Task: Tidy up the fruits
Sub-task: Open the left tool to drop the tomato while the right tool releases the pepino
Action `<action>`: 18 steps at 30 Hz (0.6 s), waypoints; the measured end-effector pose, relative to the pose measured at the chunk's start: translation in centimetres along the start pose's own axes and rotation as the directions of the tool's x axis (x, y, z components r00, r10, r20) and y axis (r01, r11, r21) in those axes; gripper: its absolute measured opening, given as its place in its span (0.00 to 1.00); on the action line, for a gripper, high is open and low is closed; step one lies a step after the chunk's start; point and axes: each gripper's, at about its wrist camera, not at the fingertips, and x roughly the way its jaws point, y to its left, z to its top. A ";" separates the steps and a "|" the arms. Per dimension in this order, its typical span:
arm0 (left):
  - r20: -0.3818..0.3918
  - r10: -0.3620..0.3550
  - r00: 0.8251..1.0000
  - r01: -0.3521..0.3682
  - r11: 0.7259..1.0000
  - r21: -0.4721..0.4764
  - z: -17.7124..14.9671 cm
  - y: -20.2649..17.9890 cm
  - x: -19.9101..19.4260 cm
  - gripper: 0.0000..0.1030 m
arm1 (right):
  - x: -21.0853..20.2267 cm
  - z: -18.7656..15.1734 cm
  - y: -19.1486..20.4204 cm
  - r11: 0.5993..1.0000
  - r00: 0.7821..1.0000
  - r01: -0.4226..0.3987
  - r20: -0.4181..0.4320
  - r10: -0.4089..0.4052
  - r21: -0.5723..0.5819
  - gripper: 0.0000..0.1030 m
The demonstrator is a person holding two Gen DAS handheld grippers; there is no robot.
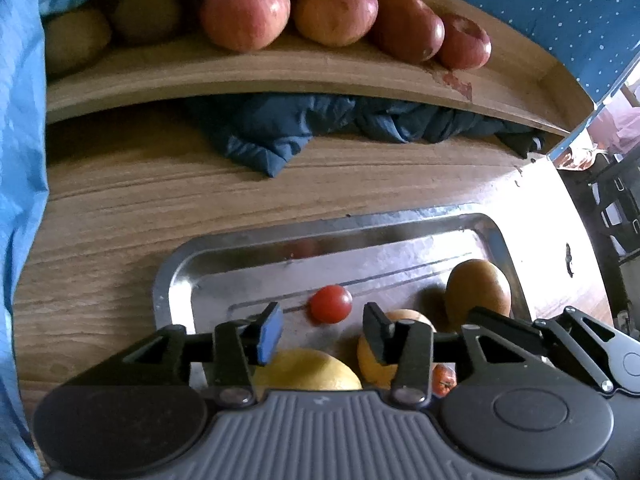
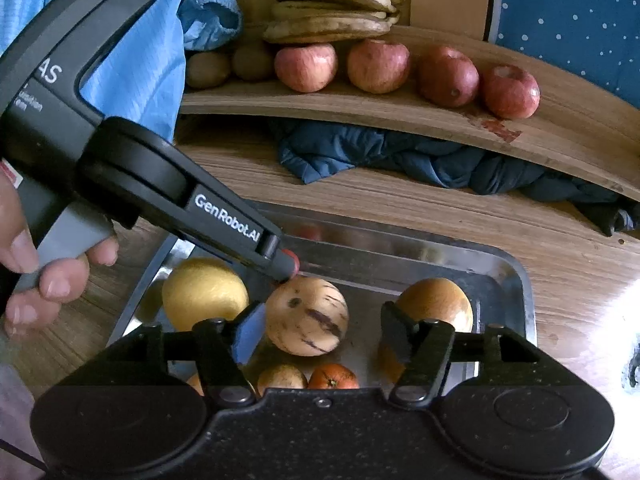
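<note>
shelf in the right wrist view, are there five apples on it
No, four apples sit in a row on the wooden shelf, with bananas behind them and two brown fruits to their left.

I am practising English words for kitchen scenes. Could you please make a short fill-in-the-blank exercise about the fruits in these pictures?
1. On the wooden shelf, the row of red apples counts ____ fruits.
2. The bananas lie ____ the apples, at the back.
3. The small cherry tomato rests on the metal ____.
4. The left gripper has its jaws ____, with nothing pressed between them.

Missing words: four; behind; tray; open
</note>
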 end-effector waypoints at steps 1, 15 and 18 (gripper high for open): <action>0.005 0.003 1.000 -0.003 1.000 0.000 0.0 0.0 -0.1 0.51 | -0.1 0.0 0.0 1.000 1.000 0.002 0.001 -0.002 0.001 0.66; 0.049 0.060 0.997 -0.059 0.998 -0.028 -0.4 1.4 -1.1 0.78 | -1.0 -0.2 -0.3 0.998 0.998 0.050 0.025 -0.051 0.032 0.84; 0.056 0.076 0.996 -0.074 0.996 -0.041 -0.4 1.7 -1.2 0.85 | -1.1 -0.2 -0.3 0.997 0.997 0.066 0.028 -0.067 0.042 0.89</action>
